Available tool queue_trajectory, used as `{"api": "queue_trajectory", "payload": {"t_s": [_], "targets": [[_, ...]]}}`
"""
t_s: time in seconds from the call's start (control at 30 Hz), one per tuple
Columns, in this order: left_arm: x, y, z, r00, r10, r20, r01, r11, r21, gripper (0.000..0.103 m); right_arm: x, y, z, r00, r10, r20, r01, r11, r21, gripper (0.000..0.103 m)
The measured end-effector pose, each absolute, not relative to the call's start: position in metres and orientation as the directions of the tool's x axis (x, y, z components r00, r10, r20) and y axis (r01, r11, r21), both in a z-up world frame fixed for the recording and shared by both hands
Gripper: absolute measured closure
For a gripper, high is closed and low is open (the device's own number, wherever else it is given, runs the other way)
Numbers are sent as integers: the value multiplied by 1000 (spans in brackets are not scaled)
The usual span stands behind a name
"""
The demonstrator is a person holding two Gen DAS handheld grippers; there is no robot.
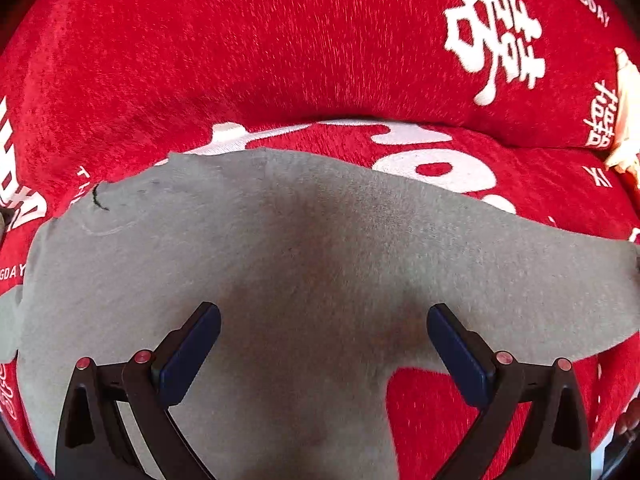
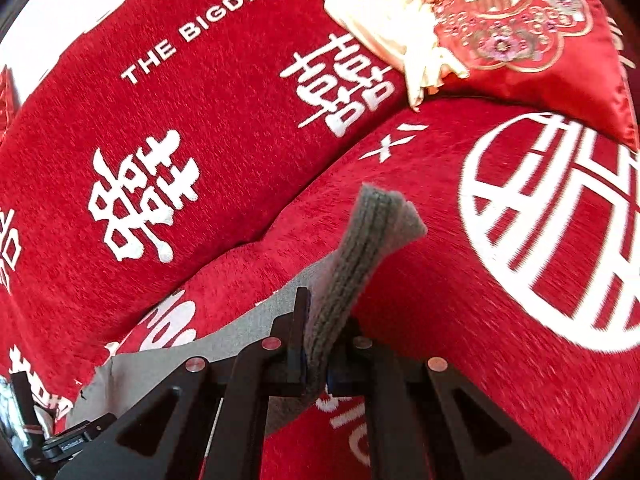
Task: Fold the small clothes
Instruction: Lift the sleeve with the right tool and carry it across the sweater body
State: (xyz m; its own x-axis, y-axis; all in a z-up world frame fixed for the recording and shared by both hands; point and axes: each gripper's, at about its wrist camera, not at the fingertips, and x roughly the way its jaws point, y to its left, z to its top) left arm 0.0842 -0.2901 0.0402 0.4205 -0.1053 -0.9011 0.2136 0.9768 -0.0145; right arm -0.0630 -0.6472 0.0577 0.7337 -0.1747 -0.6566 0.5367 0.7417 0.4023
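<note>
A grey sock [image 1: 304,248] lies flat across the red sofa seat [image 1: 520,184]. My left gripper [image 1: 323,320] is open just above the sock's middle, its blue pads wide apart and holding nothing. My right gripper [image 2: 318,332] is shut on the sock's ribbed cuff [image 2: 360,240] and holds that end lifted off the seat, the cuff sticking up past the fingers. The rest of the sock [image 2: 224,344] trails flat to the lower left in the right wrist view.
The sofa's red back cushion [image 1: 280,40] with white characters rises behind the sock. A cream cloth [image 2: 380,20] and a red embroidered pillow [image 2: 528,32] sit at the far right of the seat [image 2: 460,300].
</note>
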Motion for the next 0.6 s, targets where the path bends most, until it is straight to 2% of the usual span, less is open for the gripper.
{"api": "queue_trajectory", "payload": {"t_s": [0.3, 0.6], "targets": [[54, -271, 52, 440, -196, -876, 250, 964, -89, 0, -85, -629, 64, 703, -223, -675, 579, 731, 362, 96], [25, -245, 77, 491, -298, -819, 311, 938, -155, 0, -85, -607, 97, 709, -261, -655, 569, 761, 313, 96]]}}
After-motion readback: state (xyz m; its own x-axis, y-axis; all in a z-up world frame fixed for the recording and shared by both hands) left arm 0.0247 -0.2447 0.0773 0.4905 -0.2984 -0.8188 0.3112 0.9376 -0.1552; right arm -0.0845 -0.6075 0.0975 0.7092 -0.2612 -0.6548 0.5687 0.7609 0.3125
